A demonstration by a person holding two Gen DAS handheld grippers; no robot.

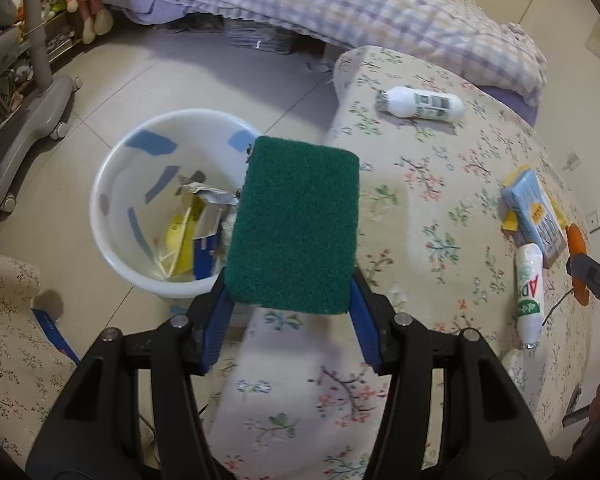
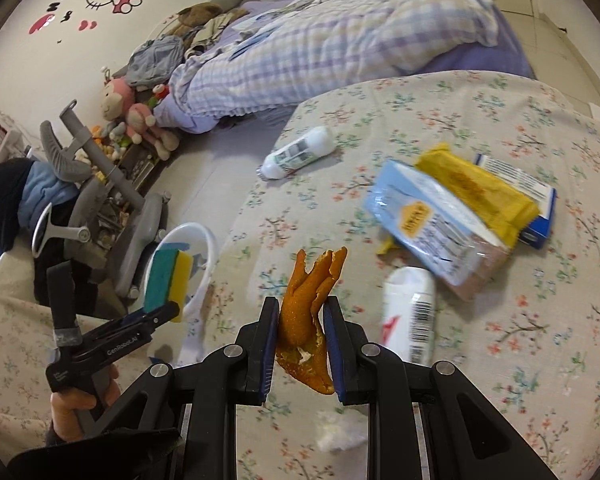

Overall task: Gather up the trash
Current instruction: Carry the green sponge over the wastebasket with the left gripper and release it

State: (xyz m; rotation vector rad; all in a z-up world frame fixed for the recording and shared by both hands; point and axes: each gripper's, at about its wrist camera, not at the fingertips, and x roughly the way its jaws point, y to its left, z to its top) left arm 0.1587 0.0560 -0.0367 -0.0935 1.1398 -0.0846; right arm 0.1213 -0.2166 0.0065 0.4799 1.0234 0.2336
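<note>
My left gripper point(image 1: 290, 300) is shut on a green and yellow sponge point(image 1: 294, 224), held over the edge of the floral-covered table beside a white bucket point(image 1: 108, 216) on the floor. The bucket holds wrappers and yellow scraps. In the right wrist view the same sponge point(image 2: 164, 278) sits in the left gripper point(image 2: 162, 312) over the bucket rim point(image 2: 204, 240). My right gripper point(image 2: 302, 308) is shut on a curled orange peel point(image 2: 308, 312), above the table. The peel point(image 1: 577, 240) and right gripper show at the right edge of the left wrist view.
On the floral table point(image 2: 500, 320) lie two white bottles point(image 2: 410, 316) point(image 2: 296, 152), a light blue packet point(image 2: 432, 224), a yellow wrapper point(image 2: 480, 188), a blue-white box point(image 2: 532, 196) and a white tissue point(image 2: 336, 432). A bed with a checked quilt point(image 1: 340, 4) and a grey wheeled stand point(image 1: 32, 112) lie beyond.
</note>
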